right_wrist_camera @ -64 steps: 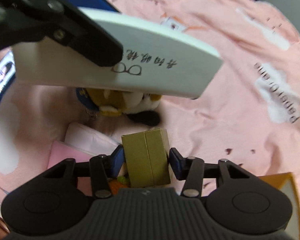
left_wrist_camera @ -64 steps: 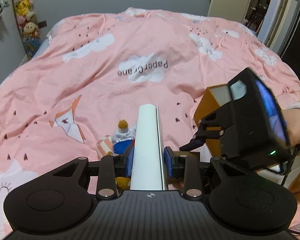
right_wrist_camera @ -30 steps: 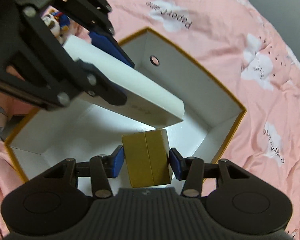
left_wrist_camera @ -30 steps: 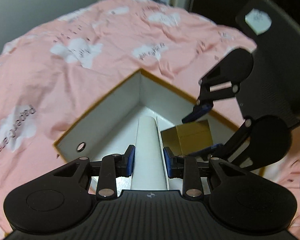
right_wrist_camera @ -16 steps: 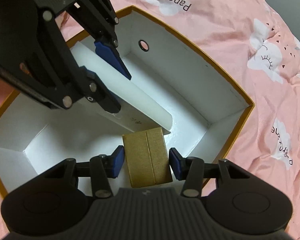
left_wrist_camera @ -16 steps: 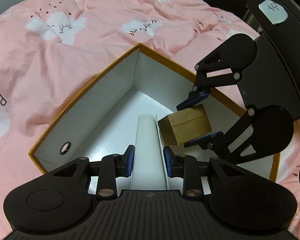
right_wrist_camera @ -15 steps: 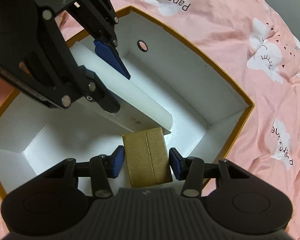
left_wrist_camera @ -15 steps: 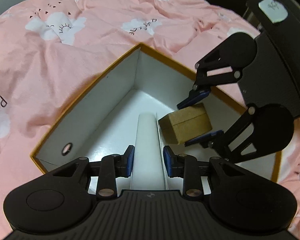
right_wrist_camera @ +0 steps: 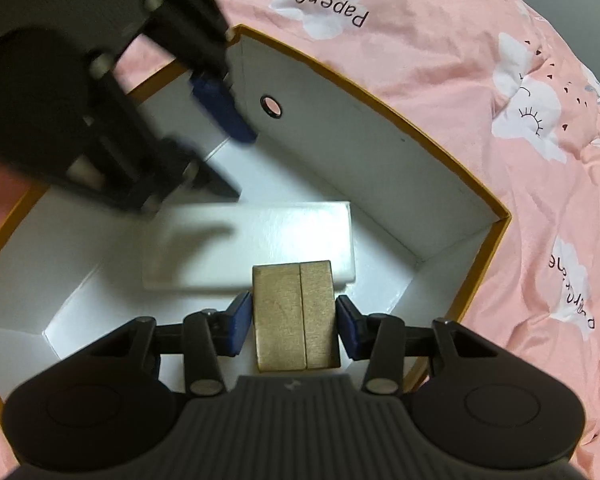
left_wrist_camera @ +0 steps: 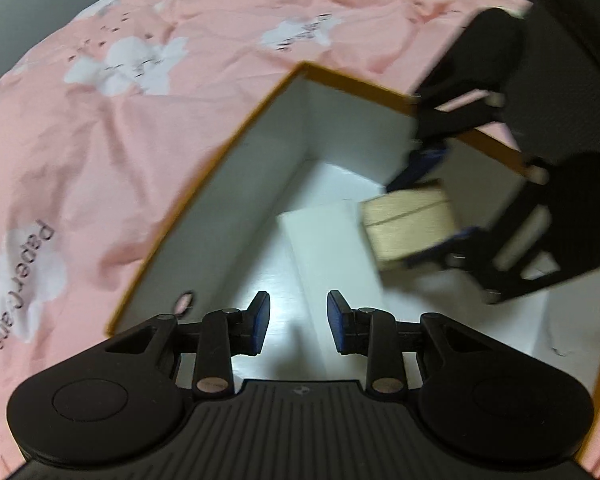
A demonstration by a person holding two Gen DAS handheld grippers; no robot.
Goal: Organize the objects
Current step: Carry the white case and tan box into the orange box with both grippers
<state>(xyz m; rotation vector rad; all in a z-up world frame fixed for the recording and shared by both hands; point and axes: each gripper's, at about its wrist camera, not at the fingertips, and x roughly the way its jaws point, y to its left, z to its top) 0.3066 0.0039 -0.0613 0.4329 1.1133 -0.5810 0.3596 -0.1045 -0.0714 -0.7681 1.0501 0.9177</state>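
- Left hand-held gripper (left_wrist_camera: 299, 322): jaws apart, nothing between them. Half a second earlier it was clamped on the white box (right_wrist_camera: 256, 246); it had let go and was backing off, motion blur in both views.
- White box now lay flat on the floor of the orange-rimmed storage box (right_wrist_camera: 380, 98), long axis roughly 9-to-3 in the right wrist view, one end near the far corner at 3 o'clock.
- Right hand-held gripper (right_wrist_camera: 294, 330): clenched on the brown cardboard box (right_wrist_camera: 294, 316), held inside the storage box, just at the near edge of the white box. Couldn't tell whether it touched the floor yet.
- In the left wrist view the brown box (left_wrist_camera: 410, 226) sat at 2 o'clock, above the white box's right side.
- Storage box sat on the pink cloud-print bed cover (left_wrist_camera: 100, 120).
- Read: one item placed, second mid-placement. Next step was probably lowering the brown box beside the white one and releasing.
- Risk: the brown box overlapped the white box edge in view; dropped there it could land tilted on it rather than flat on the floor.
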